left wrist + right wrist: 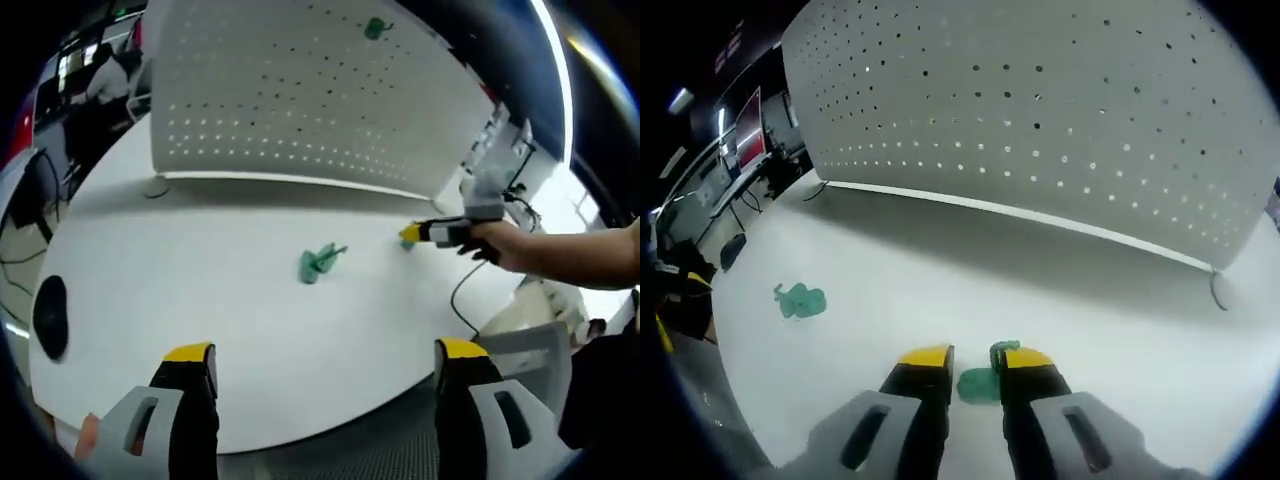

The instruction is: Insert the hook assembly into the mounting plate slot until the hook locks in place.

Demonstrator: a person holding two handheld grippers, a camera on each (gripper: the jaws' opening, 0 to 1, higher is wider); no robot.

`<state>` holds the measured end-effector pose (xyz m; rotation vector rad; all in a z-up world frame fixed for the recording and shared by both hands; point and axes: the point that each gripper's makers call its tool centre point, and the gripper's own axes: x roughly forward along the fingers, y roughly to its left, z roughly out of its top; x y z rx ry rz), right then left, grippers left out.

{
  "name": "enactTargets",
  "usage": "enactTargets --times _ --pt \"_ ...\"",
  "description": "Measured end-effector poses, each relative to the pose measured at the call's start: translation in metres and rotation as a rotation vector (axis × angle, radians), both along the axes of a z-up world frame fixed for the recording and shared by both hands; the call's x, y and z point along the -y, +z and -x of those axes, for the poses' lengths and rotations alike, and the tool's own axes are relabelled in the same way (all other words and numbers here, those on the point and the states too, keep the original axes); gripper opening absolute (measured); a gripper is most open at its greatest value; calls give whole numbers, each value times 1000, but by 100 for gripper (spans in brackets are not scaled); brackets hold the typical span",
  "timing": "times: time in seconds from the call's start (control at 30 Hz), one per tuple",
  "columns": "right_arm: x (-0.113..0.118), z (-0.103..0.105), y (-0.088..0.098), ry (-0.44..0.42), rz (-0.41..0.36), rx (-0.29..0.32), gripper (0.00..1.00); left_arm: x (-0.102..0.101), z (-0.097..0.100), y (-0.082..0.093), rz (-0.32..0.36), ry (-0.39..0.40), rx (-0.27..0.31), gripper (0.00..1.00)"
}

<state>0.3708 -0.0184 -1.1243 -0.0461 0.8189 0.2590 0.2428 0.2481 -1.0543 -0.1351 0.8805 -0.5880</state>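
Observation:
A white perforated mounting plate (300, 100) (1060, 110) stands upright at the back of the white table (200, 290). One green hook (375, 27) hangs high on it. A second green hook (320, 262) (800, 299) lies loose on the table middle. My left gripper (325, 350) is open, well short of that hook. My right gripper (975, 358), seen from the side as right gripper (412, 235) in a person's hand, is low at the table. It is shut on a third green hook (980, 384), which fills the narrow gap between the jaws.
A black round object (50, 315) lies near the table's left edge. A thin cable (462, 290) runs off the right side by the hand. Desks with monitors (745, 125) stand beyond the table. The table's front edge (330, 425) is just past my left jaws.

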Motion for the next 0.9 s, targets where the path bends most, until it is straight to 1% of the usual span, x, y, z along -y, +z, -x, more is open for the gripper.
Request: enactTargets --times 0.07,0.13,0.27,0.37,0.47,0.53,0.57,0.67,0.7,0.73,0.77,0.8,0.87,0.9 --pt "-3 -8 0 7 3 -2 11 -2 1 -1 0 1 -5 91" --pt "-8 -13 2 22 9 1 6 -4 1 -2 0 5 -7 91" --pt "-12 -21 4 37 24 5 2 -6 3 -3 -3 9 -12 91" --pt "-13 -22 8 40 32 14 0 -7 2 -3 -2 13 -10 91" --pt "-15 -21 11 43 20 26 0 -6 2 -3 0 12 -8 91" --pt "-15 -18 14 49 34 36 0 -5 3 -3 0 9 -7 91" --pt "-15 -17 16 48 32 44 0 -5 3 -2 0 8 -6 91" --pt "-15 -19 33 39 18 101 0 -2 2 1 1 4 0 91" --pt "-17 -21 37 35 -1 118 0 -2 1 2 -6 3 5 92" --pt "-20 -23 43 24 -38 133 0 -2 1 3 -16 -2 9 93" --pt "-22 -21 48 15 -63 125 0 -1 1 4 -27 -16 12 93" --pt "-21 -20 50 20 -55 124 0 0 0 5 -32 -25 15 93" --pt "-22 -20 55 17 -63 139 0 0 -3 8 -33 -29 21 93" --pt "-24 -19 61 11 -81 149 0 2 -6 11 -30 -30 29 93"
